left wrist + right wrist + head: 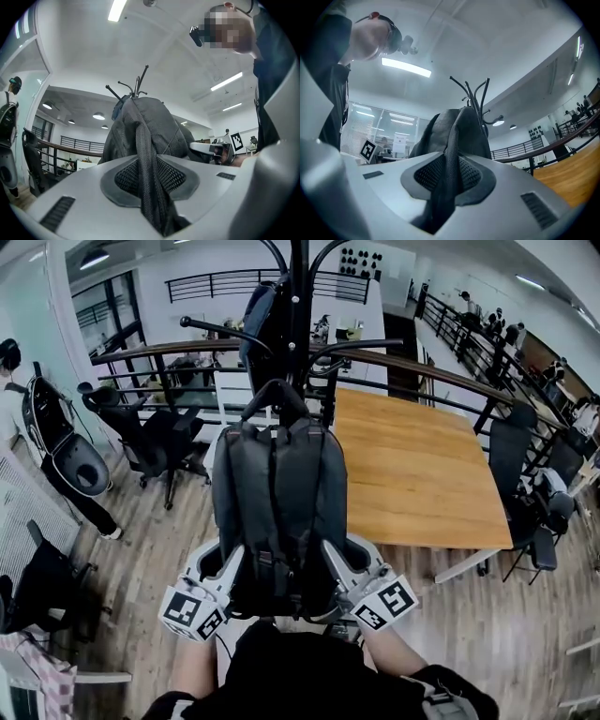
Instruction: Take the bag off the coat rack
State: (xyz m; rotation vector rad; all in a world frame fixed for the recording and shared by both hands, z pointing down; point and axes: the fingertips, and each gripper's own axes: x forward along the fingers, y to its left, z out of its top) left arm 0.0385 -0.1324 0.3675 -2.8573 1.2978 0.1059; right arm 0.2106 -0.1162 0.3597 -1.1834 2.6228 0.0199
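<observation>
**Both grippers clamped on the bag's straps at the coat rack**

The dark grey bag (279, 502) hangs against the near side of the coat rack (298, 306). Its back panel and 2 shoulder straps face the person. Its top handle (275, 395) sits up against the pole, just below the curved hooks — whether it bears on a hook cannot be made out. A second dark item (258, 324) hangs higher up, on the rack's left side.

The left gripper (228, 563) meets the bag at its lower left corner, and the right gripper (349, 563) meets it at its lower right corner.

In the left gripper view the jaws are closed on a mesh strap (149, 178). It runs up between the ribbed pads (180, 177) to the body of the bag, and only the strap's thickness keeps the jaws apart. The right gripper view shows the same — its jaws press on the other strap (449, 173), which rises toward the bag with the rack's hooks above it.

Beyond the rack a wooden table (412, 474) stands to the right and a black office chair (155, 442) to the left. A railing (422, 371) runs behind both.
</observation>
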